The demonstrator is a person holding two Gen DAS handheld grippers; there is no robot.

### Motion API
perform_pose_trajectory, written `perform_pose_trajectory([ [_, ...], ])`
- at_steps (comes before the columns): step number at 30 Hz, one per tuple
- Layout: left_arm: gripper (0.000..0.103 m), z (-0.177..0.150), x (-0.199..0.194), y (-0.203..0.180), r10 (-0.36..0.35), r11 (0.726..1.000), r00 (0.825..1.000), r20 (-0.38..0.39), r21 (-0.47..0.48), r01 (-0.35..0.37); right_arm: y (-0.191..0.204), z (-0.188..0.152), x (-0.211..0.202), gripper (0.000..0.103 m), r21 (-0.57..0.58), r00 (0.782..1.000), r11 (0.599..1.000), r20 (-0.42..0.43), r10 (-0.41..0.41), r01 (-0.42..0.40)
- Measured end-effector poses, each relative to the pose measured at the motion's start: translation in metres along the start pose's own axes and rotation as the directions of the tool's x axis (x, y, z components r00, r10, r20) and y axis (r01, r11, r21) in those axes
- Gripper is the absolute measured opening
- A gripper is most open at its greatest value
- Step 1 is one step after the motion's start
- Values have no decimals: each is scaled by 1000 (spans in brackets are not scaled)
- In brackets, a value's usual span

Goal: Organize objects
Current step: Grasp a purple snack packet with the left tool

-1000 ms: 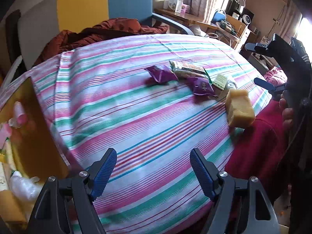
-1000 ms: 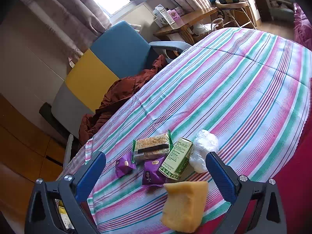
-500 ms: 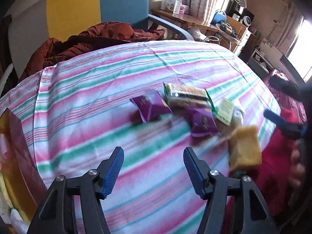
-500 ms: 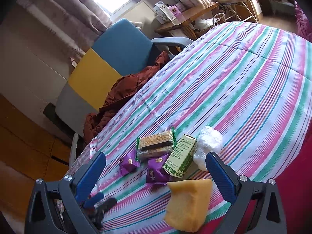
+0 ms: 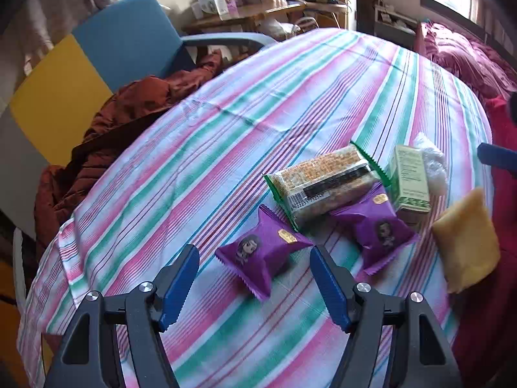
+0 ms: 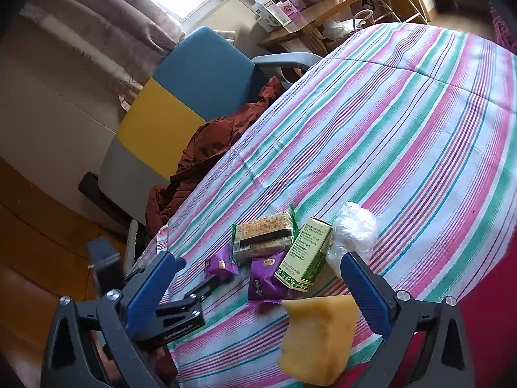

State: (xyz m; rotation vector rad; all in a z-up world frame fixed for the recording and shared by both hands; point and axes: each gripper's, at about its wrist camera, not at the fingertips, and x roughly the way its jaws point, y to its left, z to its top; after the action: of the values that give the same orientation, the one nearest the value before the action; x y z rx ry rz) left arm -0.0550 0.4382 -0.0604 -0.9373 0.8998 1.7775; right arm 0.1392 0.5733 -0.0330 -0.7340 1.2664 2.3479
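Note:
A cluster of snacks lies near the edge of the striped tablecloth [image 5: 226,135]. Nearest my left gripper [image 5: 255,286] is a purple packet [image 5: 261,252], just beyond the open blue fingertips. Behind it lie a green-edged cracker bar [image 5: 323,181], a second purple packet [image 5: 378,226], a green box [image 5: 410,177], a clear plastic wad [image 5: 431,165] and a yellow sponge [image 5: 465,249]. My right gripper [image 6: 258,287] stands open over the sponge [image 6: 318,339], with the box [image 6: 305,255], the packets [image 6: 221,266] [image 6: 265,279], the bar [image 6: 261,236] and the wad [image 6: 353,229] beyond it.
A blue, yellow and grey armchair [image 5: 97,61] with a rust-brown garment [image 5: 129,119] stands against the table's far side. A cluttered wooden side table [image 6: 307,22] sits by the window. Red bedding [image 5: 471,61] lies at the right. The left gripper's body [image 6: 168,310] shows in the right wrist view.
My left gripper has swung right and come forward to the near purple packet; the yellow container at the left has left its view. The right gripper has barely moved.

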Motion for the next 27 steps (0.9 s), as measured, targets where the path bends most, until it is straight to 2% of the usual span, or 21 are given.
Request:
perform_pose_trajectory([
  [4, 70, 4, 24, 7, -44, 999, 999, -29, 5, 44, -2, 1, 1, 103, 12, 1000, 1000, -5, 3, -3],
  [6, 52, 6, 34, 7, -65, 998, 997, -44, -18, 64, -2, 2, 2, 103, 14, 1000, 1000, -8, 0, 0],
  [7, 38, 4, 41, 11, -80, 996, 995, -65, -51, 77, -2, 2, 2, 103, 14, 1000, 1000, -8, -2, 2],
  [9, 37, 0, 41, 17, -111, 988, 993, -41, -113, 106, -2, 2, 3, 103, 17, 1000, 1000, -7, -5, 5],
  [13, 36, -11, 35, 19, -89, 982, 996, -23, -171, 84, -3, 3, 4, 103, 20, 1000, 1000, -10, -12, 12],
  [18, 36, -33, 19, 11, -66, 961, 998, -24, -271, 57, -5, 3, 5, 103, 32, 1000, 999, -13, -11, 11],
  [24, 36, -64, -2, -16, -20, 966, 1000, -4, -259, 18, -6, 2, 8, 103, 40, 999, 999, -32, -13, 15],
  [27, 36, -81, -14, -26, -19, 965, 1000, 13, -262, 22, -6, 1, 9, 103, 36, 999, 999, -34, -29, 31],
])
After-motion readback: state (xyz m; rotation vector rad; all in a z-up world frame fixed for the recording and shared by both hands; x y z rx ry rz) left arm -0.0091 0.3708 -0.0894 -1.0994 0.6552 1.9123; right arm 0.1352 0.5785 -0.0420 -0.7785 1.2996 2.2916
